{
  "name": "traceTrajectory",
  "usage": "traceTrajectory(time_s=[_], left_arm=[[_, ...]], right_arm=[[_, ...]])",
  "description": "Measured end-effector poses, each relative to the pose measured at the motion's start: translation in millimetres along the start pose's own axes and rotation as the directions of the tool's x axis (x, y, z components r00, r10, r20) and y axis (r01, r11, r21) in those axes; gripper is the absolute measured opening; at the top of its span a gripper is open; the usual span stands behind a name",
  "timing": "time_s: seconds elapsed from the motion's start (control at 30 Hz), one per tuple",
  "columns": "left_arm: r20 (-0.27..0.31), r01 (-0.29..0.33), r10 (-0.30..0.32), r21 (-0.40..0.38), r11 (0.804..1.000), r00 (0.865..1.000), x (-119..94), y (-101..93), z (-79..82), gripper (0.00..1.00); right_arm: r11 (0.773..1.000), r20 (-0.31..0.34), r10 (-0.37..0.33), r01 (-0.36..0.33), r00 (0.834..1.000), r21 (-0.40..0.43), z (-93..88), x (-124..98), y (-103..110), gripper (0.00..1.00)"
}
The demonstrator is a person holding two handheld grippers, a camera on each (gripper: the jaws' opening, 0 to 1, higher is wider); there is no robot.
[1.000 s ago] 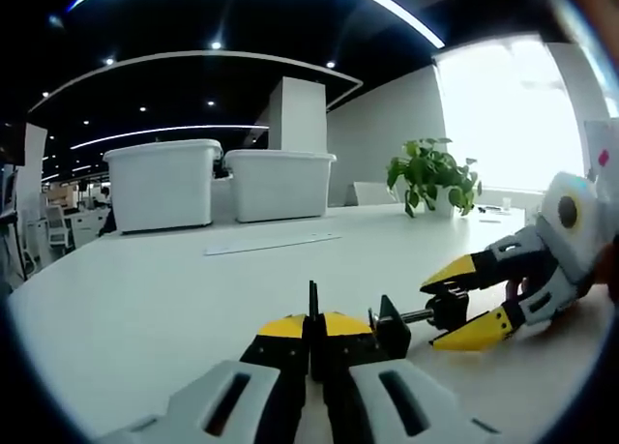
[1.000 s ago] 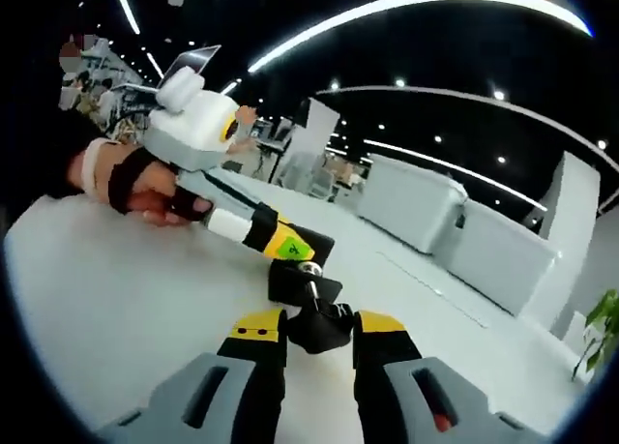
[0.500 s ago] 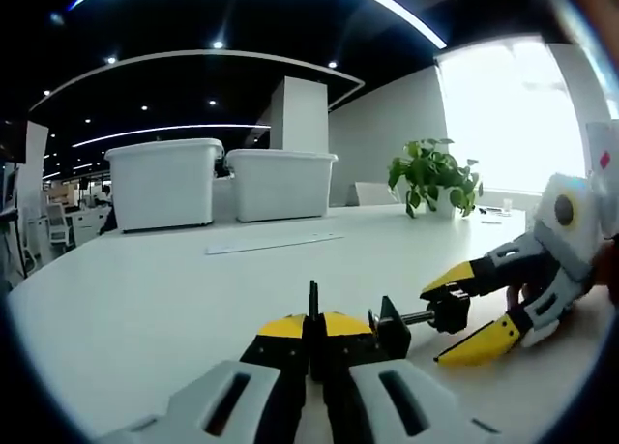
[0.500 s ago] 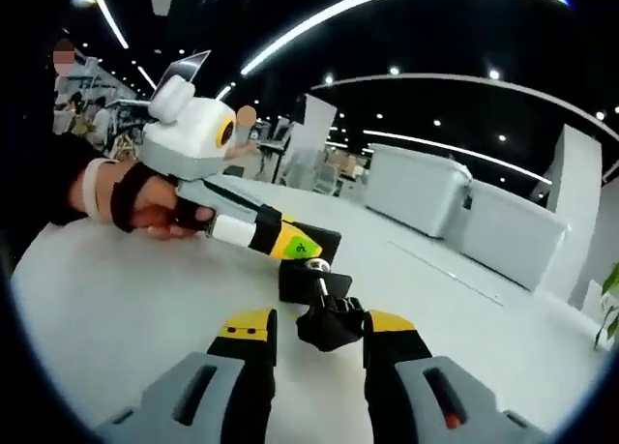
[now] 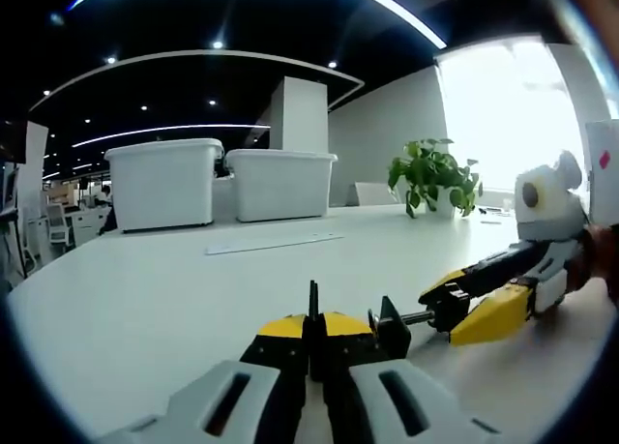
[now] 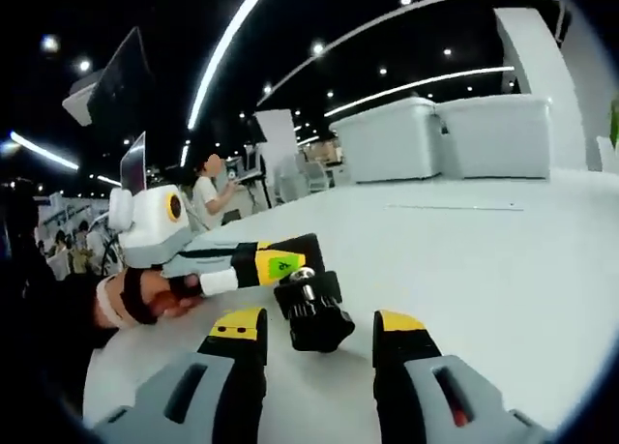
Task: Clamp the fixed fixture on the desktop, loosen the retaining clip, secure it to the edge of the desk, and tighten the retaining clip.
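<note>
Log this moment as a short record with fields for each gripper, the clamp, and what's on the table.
left gripper: shut on the thin upright plate of the black metal clamp fixture
right gripper: open, jaws either side of the clamp's black screw knob, not closed on it
clamp: lying on the white desk, away from any edge
background: two white plastic bins, green potted plant

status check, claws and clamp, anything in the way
Left claw shut on clamp plate. Right claw open around the clamp knob, not gripping. Clamp lying on white desk, not at the edge. Nothing in the way.
</note>
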State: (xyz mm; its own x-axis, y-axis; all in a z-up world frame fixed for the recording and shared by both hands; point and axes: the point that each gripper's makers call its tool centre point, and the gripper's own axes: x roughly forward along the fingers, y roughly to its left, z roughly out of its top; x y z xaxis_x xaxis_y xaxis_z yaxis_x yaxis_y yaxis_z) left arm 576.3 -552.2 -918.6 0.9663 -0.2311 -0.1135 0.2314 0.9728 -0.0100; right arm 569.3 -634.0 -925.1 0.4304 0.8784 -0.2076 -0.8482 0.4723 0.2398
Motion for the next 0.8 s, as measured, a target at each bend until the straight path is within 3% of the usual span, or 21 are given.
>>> traceTrajectory(time_s=[0.07,0.27,0.47,0.63,0.8], left_arm=[[0.000,0.000,0.000,0.000,1.000,1.000,-0.1,0.1,0.0,0.04],[0.000,-0.001,0.001,-0.001,1.000,1.000,-0.1,0.5,0.0,0.04],[0.000,-0.001,0.001,0.001,1.000,1.000,-0.4,0.3,0.1,0.04],[0.000,0.001,-0.001,-0.001,1.000,1.000,-0.3,-0.4,0.1,0.04],[0.000,0.001,-0.001,0.000,1.000,1.000,-0.3,-0.6,0.2,0.04]], right_arm=[[0.998,0.001,0.003,-0.003,1.000,0.058,-0.8,-0.8,1.8,0.44],[0.991,0.004,-0.026,0.025,1.000,0.129,0.0,-1.1,-8.4,0.39],[0.992,0.004,-0.029,0.028,1.000,0.119,-0.5,0.0,-9.5,0.36],[0.987,0.005,-0.019,0.017,1.000,0.159,-0.4,-0.2,-7.4,0.27],[0.990,0.008,-0.012,0.011,1.000,0.144,-1.2,-0.4,-4.5,0.27]])
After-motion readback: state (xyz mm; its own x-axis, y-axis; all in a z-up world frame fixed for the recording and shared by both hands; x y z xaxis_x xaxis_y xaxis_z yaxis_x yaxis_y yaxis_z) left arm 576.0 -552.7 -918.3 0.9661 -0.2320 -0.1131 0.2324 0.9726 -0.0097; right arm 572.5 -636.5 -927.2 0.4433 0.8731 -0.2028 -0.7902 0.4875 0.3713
